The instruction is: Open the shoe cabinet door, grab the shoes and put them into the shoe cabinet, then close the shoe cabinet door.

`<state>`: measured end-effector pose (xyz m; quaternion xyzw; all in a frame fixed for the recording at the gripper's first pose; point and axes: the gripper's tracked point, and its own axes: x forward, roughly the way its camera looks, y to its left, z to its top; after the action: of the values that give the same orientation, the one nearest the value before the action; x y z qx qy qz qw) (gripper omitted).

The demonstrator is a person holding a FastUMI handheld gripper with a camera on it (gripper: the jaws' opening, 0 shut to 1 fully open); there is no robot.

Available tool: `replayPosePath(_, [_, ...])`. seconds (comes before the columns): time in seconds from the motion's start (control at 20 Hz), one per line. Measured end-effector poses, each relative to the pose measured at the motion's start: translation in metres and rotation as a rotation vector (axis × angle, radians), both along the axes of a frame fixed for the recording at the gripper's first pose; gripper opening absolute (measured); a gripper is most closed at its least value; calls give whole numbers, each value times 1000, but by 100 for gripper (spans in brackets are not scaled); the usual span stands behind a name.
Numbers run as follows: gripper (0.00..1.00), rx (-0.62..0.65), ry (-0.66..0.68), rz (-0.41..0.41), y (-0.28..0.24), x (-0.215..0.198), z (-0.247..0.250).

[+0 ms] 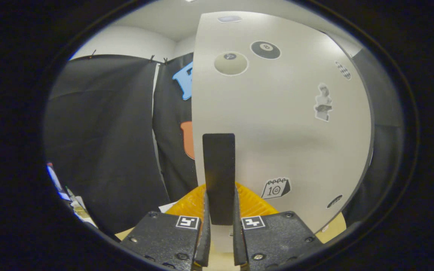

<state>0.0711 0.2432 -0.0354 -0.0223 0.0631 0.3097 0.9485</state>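
The white shoe cabinet door (277,124) stands right in front of me, dotted with stickers. A flat black handle (219,177) sticks out from the door near its left edge. My gripper (219,222) is shut on this handle, one finger pressing on each side of its lower end. The inside of the cabinet is hidden behind the door. The door's left edge stands free against the booth wall, so the door looks swung partly out.
An orange ribbed object (190,205) lies low just beyond the fingers, under the door. A wooden floor or tabletop (333,226) shows below the door at the right. Some clutter (72,201) lies far to the left.
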Motion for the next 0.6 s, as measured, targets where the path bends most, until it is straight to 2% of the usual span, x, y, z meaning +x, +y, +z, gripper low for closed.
replayPosePath(0.25, [27, 5, -3, 98, -20, -21, 1])
replayPosePath(0.6, [27, 29, -18, 126, -42, -25, 2])
